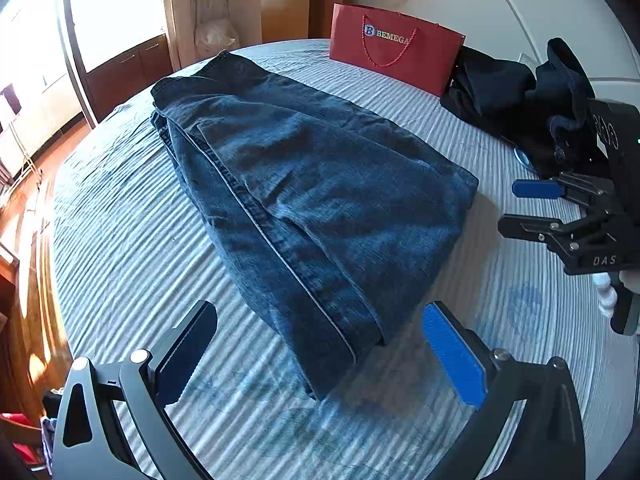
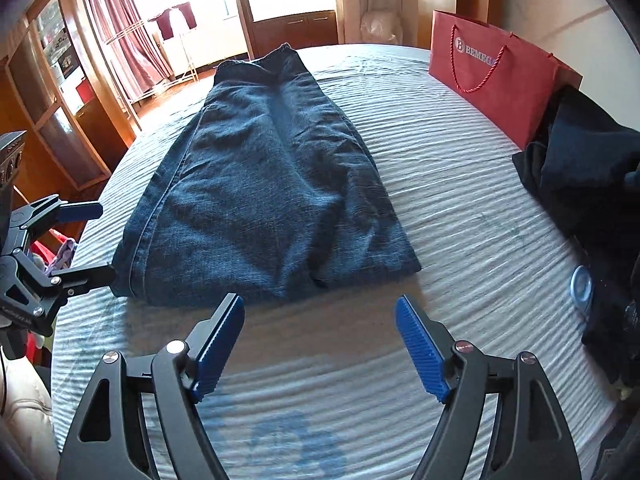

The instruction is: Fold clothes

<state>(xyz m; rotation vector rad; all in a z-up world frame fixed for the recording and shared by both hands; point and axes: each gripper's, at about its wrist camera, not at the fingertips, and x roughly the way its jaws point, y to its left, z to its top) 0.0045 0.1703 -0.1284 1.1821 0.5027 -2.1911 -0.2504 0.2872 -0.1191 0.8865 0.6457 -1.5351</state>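
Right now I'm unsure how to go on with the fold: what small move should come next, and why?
Probably lower both open grippers, left gripper and right gripper, onto the near hem of the jeans and pinch it. The jeans lie flat, long and already halved lengthwise on the striped bed cover, and neither gripper holds anything.

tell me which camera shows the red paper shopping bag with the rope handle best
The left wrist view: the red paper shopping bag faces the lens squarely, its lettering readable and unblocked. In the right wrist view the bag appears slanted, its far corner hidden behind the heap of dark clothing.
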